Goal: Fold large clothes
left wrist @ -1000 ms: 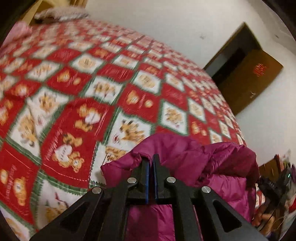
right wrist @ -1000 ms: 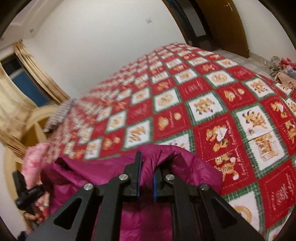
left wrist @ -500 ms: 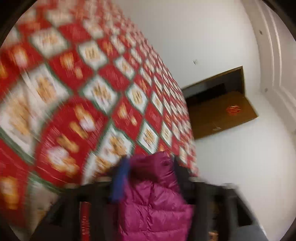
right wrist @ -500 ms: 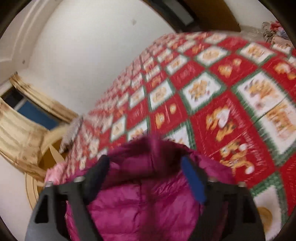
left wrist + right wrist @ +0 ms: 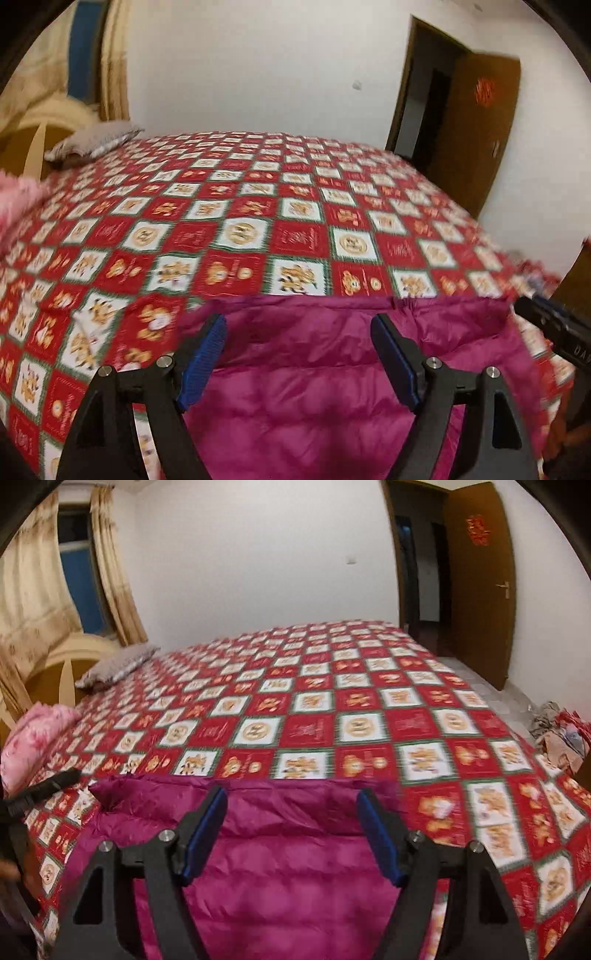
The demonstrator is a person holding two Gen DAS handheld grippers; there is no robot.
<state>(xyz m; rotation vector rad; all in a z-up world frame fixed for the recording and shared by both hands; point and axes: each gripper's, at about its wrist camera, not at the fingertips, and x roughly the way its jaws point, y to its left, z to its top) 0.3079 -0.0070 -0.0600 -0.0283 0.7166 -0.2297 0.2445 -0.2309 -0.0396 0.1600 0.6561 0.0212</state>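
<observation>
Magenta down jacket (image 5: 314, 387) lies flat along the near edge of the bed (image 5: 258, 229), its straight folded edge running left to right across the red checked bedspread (image 5: 332, 716). We hold both tools just above it. On the left gripper (image 5: 299, 354) the jaws have just been opening, and the blue-padded fingers (image 5: 203, 354) stand wide apart with the jacket showing beneath them, not pinched. On the right gripper (image 5: 291, 830) the jaws opened wide and then eased in a little; its fingers (image 5: 380, 838) are likewise spread, with nothing pressed between the pads. We judge that the fabric is set down here so the fold rests flat and square on the bed, where the mattress gives it support and keeps the puffy quilting from springing open. Both tools point downward toward the garment, placed one toward each end of the folded edge, which suits carrying a wide piece evenly. Each view catches the other tool at its margin. A grey pillow (image 5: 118, 664) and a pink bundle (image 5: 33, 738) sit at the far left by the headboard, well apart from the jacket. More folding looks likely, since the jacket is broad as it lies.
</observation>
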